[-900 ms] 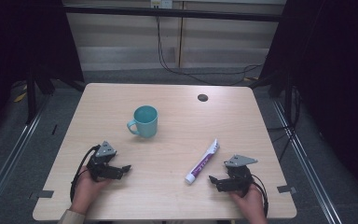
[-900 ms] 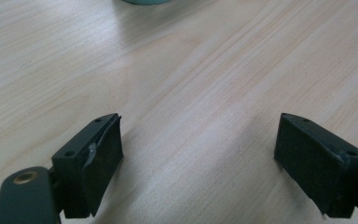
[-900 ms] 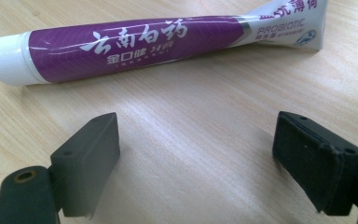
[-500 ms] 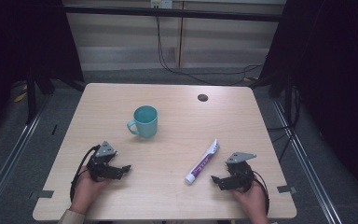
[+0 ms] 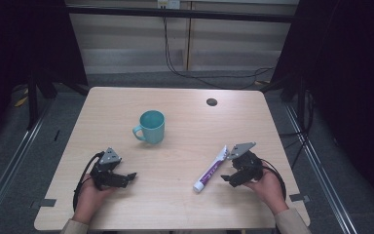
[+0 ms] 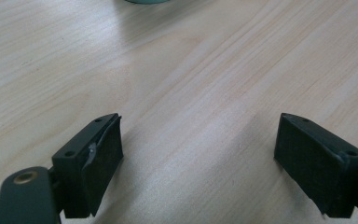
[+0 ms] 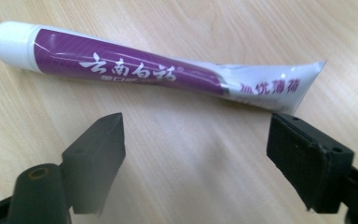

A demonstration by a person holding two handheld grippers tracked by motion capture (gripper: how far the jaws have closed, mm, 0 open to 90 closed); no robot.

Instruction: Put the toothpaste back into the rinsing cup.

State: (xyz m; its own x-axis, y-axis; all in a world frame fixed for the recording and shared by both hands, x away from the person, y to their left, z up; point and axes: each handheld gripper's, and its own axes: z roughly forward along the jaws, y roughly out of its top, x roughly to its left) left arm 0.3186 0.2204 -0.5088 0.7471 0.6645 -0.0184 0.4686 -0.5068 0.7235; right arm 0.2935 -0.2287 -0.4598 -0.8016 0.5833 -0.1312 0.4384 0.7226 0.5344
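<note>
At the left of the pale wooden table, the left gripper rests low near the front edge, held in the person's left hand. Its two black jaws stand wide apart with nothing but bare wood grain between them, as the left gripper view shows. Farther back, near the middle of the table, a teal ceramic mug stands upright with its handle towards the left, well apart from both grippers.

To the right lies the purple-and-white plastic toothpaste tube, flat on the wood, its white cap towards the front edge and its crimped end farther back. The right gripper, in the person's right hand, sits just beside the tube. In the right gripper view the jaws are released and spread wide; the tube lies crosswise just beyond their tips, not between them, untouched by the pads.
</note>
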